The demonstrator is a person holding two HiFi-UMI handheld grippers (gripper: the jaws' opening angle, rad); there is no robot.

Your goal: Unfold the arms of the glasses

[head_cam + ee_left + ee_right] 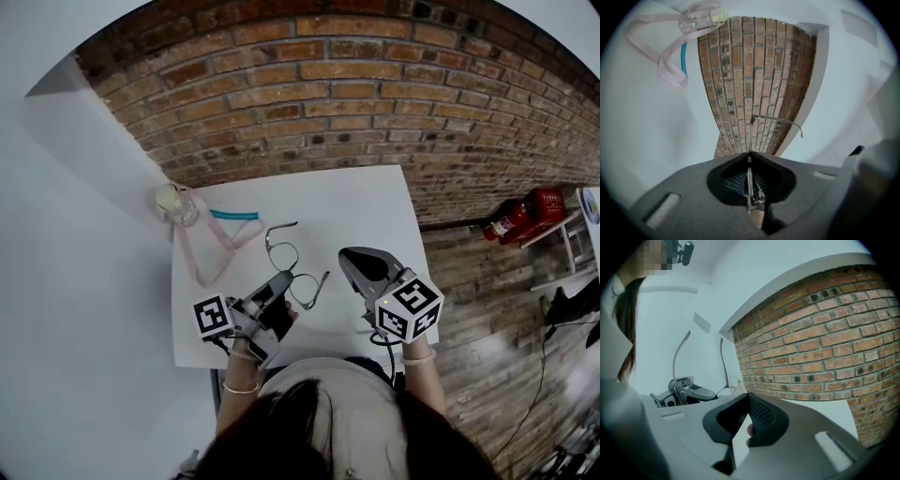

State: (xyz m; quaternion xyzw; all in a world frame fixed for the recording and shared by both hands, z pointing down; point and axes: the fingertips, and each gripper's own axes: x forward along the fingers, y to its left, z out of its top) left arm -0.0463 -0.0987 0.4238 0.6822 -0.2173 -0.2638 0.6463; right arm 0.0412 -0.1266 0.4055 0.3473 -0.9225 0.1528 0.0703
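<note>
One pair of glasses (pixel 284 253) is sitting at the middle of the white table (pixel 366 202), its two arms sticking out. The left gripper (pixel 749 158) is pinching the thin frame tight. The right gripper (pixel 749 397) is waiting nearby, jaws pressed together, holding nothing.

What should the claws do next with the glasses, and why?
Probably lower the glasses onto the table and open the left claw. Both arms already look swung out, the left claw is shut on the frame, and the right claw is empty.
</note>
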